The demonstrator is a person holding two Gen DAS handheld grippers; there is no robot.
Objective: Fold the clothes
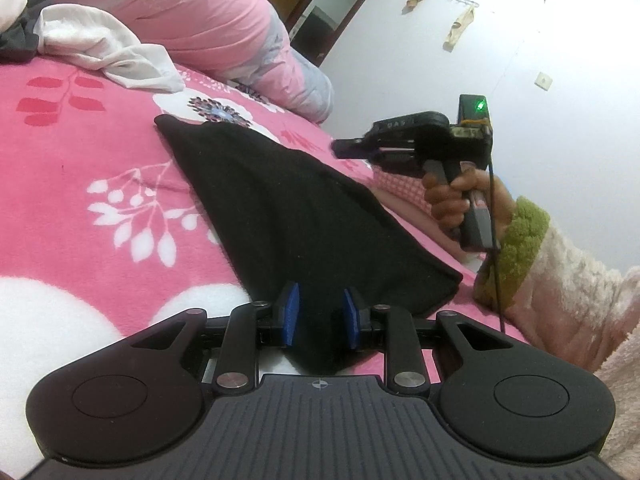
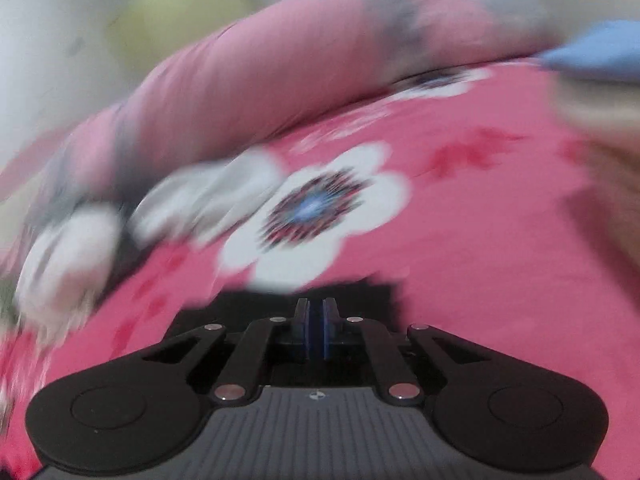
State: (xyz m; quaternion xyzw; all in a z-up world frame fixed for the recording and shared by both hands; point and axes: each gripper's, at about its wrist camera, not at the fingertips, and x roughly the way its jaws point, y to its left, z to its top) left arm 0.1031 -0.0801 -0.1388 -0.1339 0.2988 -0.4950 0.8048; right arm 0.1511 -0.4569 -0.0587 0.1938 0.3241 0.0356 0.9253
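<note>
A folded black garment [image 1: 288, 216] lies on the pink flowered blanket [image 1: 80, 152]. My left gripper [image 1: 320, 312] is low at its near end; the blue pads stand apart with black cloth bunched between them, not pinched. My right gripper shows in the left wrist view [image 1: 340, 148], held in a hand above the garment's right edge and clear of it. In the blurred right wrist view my right gripper [image 2: 316, 320] has its blue pads together with nothing between them, above a black patch of the garment [image 2: 260, 304].
A white cloth [image 1: 100, 48] and a dark one lie at the blanket's far left. A pink rolled quilt [image 1: 208, 28] runs along the back; it also shows in the right wrist view [image 2: 280, 60]. A white wall [image 1: 480, 80] stands to the right. The person's fleece sleeve [image 1: 560, 272] is at right.
</note>
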